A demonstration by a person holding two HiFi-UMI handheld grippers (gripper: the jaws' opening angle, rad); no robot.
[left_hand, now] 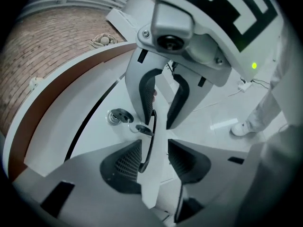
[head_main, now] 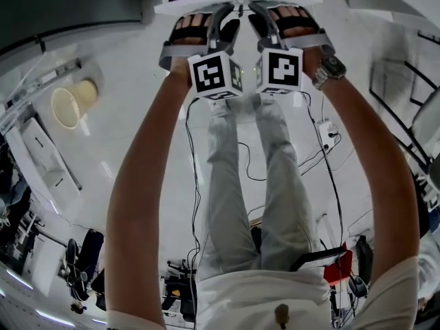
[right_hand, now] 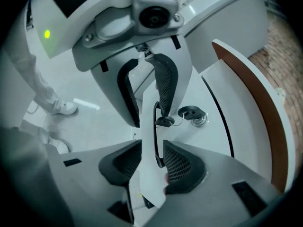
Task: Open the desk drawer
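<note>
Glossy white floor (head_main: 137, 115) under me, black cables (head_main: 323, 157) trailing across it, cream woven basket (head_main: 69, 105) at L. Both arms out to white drawer (head_main: 234, 7) of bench, top of head view. Drawer front smooth, flat; curved brown band (left_hand: 71, 86) along it, brick-pattern surface beyond. Round metal lock (left_hand: 118, 116) w/ dark key, just beside thin dark handle (left_hand: 150, 141). My L hand-held gripper (left_hand: 155, 148): ribbed black pads apart, handle between, not pinched. My R hand-held gripper (right_hand: 151, 148): pads likewise apart, handle between, nearer R pad.
</note>
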